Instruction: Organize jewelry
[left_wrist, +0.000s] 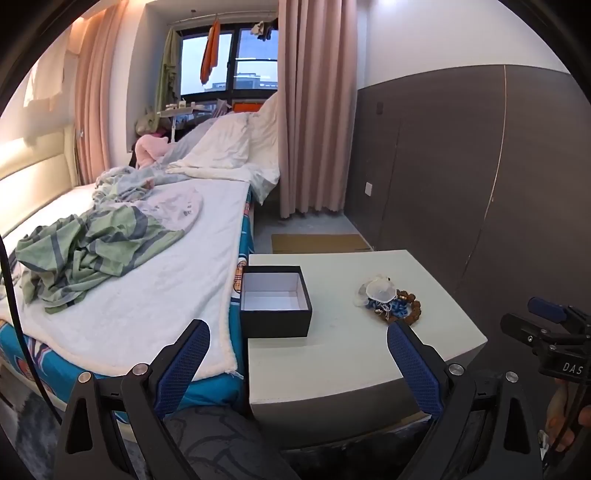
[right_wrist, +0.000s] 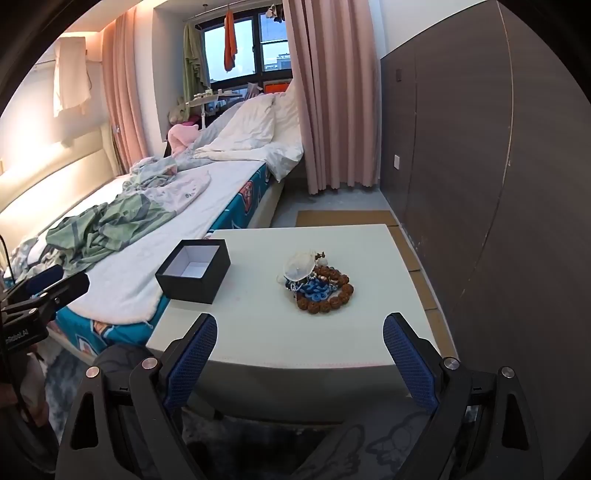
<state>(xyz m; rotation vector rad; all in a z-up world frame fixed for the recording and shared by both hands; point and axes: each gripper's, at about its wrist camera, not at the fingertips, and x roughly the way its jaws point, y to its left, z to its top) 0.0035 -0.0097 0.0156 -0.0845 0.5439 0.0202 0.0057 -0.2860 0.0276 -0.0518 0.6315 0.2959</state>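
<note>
A pile of jewelry (right_wrist: 317, 286) lies on the white table (right_wrist: 332, 343): a brown bead bracelet, blue beads, a silver chain and a clear pouch on top; the left wrist view shows this pile (left_wrist: 388, 301) too. An open black box (right_wrist: 194, 271) with a white, empty inside stands at the table's left edge, also seen from the left (left_wrist: 275, 301). My left gripper (left_wrist: 297, 330) is open, hovering before the table's near edge, nothing between its fingers. My right gripper (right_wrist: 300, 325) is open too, short of the pile. Each gripper shows at the other view's edge.
A bed (left_wrist: 147, 288) with a white blanket and crumpled green clothes (left_wrist: 85, 254) runs along the table's left side. A dark panelled wall (right_wrist: 480, 166) stands to the right. Pink curtains (right_wrist: 332, 92) and a window lie beyond. Cardboard (right_wrist: 343, 218) lies on the floor behind the table.
</note>
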